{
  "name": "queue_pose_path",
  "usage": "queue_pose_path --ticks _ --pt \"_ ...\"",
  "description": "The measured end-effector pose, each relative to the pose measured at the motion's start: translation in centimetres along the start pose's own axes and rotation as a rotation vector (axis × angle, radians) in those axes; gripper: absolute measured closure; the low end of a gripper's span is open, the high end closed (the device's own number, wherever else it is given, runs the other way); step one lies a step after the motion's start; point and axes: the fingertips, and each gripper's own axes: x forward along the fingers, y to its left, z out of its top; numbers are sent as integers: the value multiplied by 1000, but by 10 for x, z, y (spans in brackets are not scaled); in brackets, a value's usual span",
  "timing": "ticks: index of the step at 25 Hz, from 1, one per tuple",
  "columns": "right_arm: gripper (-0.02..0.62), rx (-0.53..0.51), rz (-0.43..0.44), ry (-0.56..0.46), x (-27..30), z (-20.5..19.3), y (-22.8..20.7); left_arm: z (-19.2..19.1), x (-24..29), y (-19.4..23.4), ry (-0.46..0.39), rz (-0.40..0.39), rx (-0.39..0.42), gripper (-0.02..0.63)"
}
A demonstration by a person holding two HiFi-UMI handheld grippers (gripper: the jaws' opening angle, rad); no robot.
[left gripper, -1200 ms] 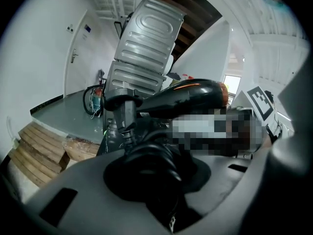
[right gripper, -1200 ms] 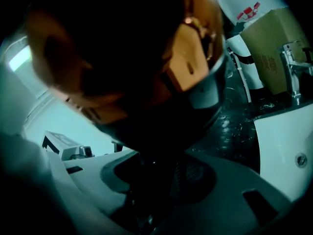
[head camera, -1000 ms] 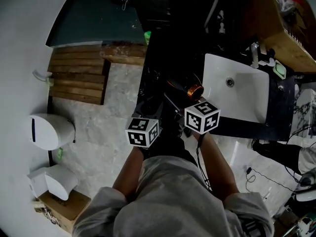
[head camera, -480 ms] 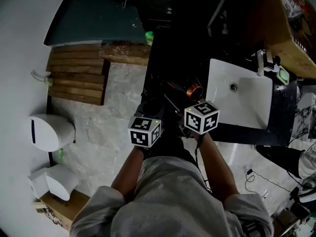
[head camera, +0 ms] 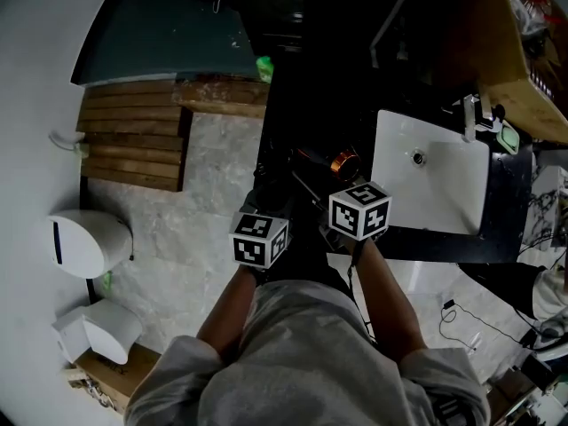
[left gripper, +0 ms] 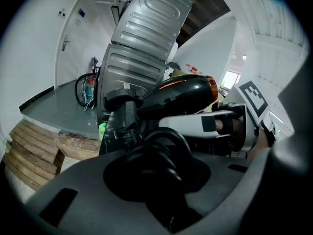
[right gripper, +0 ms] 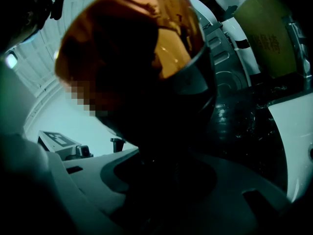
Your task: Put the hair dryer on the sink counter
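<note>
Hair dryer (head camera: 342, 161): black body, copper end ring, held between both tools just left of the white sink (head camera: 444, 204). It is not on the black counter (head camera: 426, 240). The ground under it is too dark to read.

Left gripper view: dryer body (left gripper: 178, 96) lies crosswise above the jaws, ring end to the right. Coiled black cord (left gripper: 164, 141) runs down from it into the left gripper (left gripper: 157, 166). Jaws are closed in on the coil.

Right gripper view: copper end (right gripper: 146, 48) fills the frame. Right gripper (right gripper: 161, 177) has its jaws clamped on the dark part of the dryer below it.

Around: tap (head camera: 468, 114) at the sink's far rim. Pale stone floor (head camera: 195, 202) on the left. Wooden slats (head camera: 133, 140) beyond it.
</note>
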Motion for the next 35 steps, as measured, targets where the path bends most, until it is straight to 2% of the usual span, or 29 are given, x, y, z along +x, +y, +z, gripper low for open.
queue_pose_path --ticks 9,17,28,35 --pt "405 12 -26 12 6 4 -8 1 4 -7 27 -61 -68 480" --pt "405 41 -122 40 9 9 -26 9 5 -24 33 -166 -113 480" --pt "407 -19 -280 62 6 4 -48 12 8 -25 34 -166 -117 482" --pt "408 -18 -309 91 7 -1 -54 9 9 -21 37 -154 -119 482"
